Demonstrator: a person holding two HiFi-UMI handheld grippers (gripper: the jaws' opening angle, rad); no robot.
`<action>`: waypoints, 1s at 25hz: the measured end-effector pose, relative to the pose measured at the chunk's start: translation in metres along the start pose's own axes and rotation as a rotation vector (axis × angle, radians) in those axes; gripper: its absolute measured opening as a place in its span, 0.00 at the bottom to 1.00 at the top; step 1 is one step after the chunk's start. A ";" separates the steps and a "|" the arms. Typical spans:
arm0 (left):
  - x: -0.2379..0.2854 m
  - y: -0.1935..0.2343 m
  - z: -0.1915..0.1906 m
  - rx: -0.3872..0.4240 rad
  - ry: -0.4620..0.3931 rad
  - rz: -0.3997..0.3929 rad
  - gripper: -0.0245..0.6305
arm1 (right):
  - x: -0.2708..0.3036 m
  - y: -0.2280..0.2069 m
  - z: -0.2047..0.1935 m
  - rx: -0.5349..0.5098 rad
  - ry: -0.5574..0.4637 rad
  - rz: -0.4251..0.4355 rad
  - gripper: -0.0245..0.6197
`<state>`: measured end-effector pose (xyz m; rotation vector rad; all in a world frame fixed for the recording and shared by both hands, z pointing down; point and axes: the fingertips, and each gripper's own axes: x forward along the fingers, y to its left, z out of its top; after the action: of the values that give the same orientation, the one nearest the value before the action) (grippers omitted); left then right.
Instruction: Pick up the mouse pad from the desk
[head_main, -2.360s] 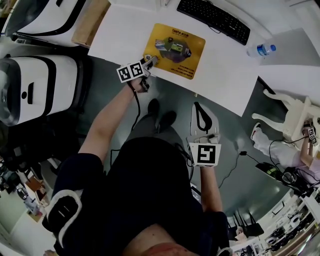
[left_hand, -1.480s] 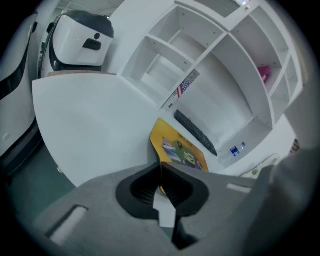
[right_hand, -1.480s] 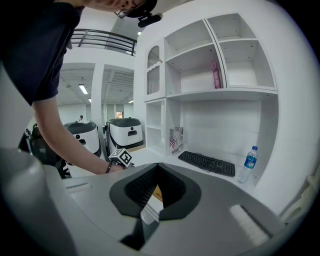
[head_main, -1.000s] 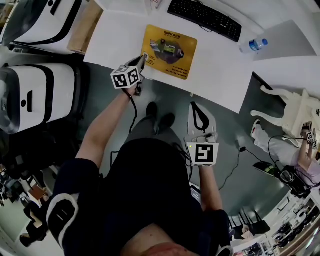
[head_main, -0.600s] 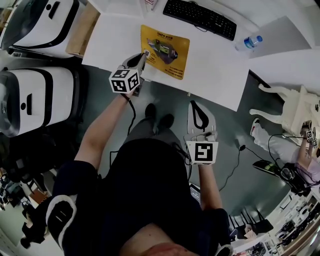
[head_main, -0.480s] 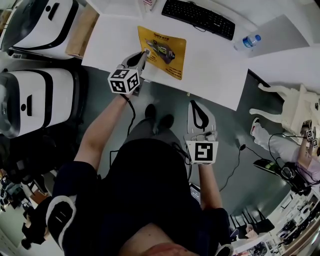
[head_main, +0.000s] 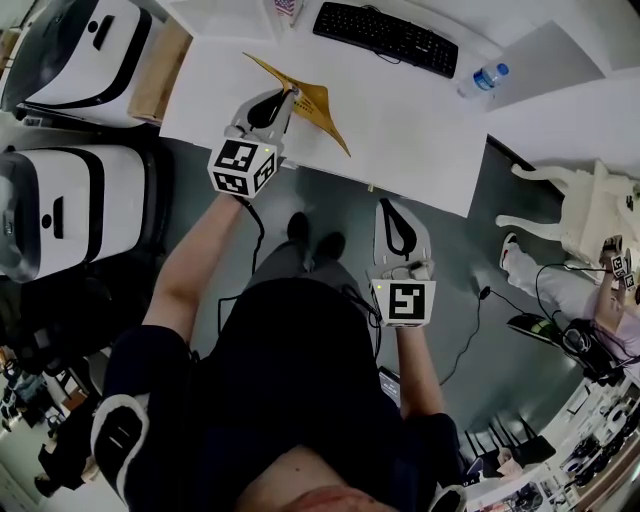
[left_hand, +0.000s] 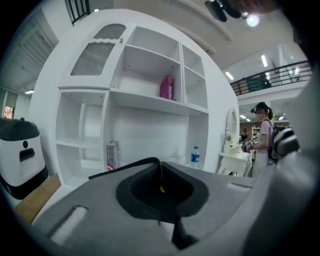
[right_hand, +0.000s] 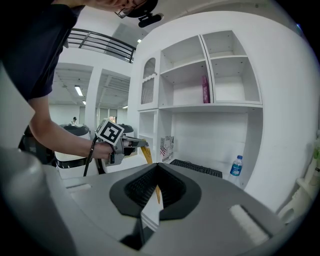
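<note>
The yellow mouse pad (head_main: 312, 101) hangs above the white desk (head_main: 420, 130), tilted so that it shows almost edge-on in the head view. My left gripper (head_main: 291, 94) is shut on its near left corner. In the left gripper view the pad's thin black edge (left_hand: 125, 168) runs left from the closed jaws of the left gripper (left_hand: 160, 163). The right gripper view shows the left gripper (right_hand: 135, 142) holding the pad (right_hand: 146, 154) up in the air. My right gripper (head_main: 390, 207) stays low by my body, over the floor; its jaws meet with nothing between them.
A black keyboard (head_main: 385, 38) and a water bottle (head_main: 480, 78) lie at the desk's far side. White machines (head_main: 60, 200) and a cardboard box (head_main: 160, 85) stand at the left. A white chair (head_main: 590, 210) stands at the right. White shelves (left_hand: 150, 100) rise behind the desk.
My left gripper has risen and rolled with the mouse pad in it. The pad has come off the desk, from lying flat to tilted edge-on. The right gripper has hardly moved.
</note>
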<state>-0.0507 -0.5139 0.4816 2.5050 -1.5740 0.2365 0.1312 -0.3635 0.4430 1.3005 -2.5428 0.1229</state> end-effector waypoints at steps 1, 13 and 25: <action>-0.001 -0.002 0.007 0.016 -0.009 -0.002 0.05 | -0.001 -0.001 0.000 0.005 0.002 -0.003 0.04; -0.026 -0.006 0.074 0.145 -0.073 0.024 0.05 | -0.018 -0.009 -0.006 0.009 0.009 -0.026 0.04; -0.045 -0.015 0.119 0.248 -0.090 0.048 0.05 | -0.028 -0.010 0.008 -0.016 -0.030 -0.029 0.04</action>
<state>-0.0515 -0.4959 0.3550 2.6989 -1.7381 0.3501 0.1529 -0.3489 0.4269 1.3427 -2.5431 0.0779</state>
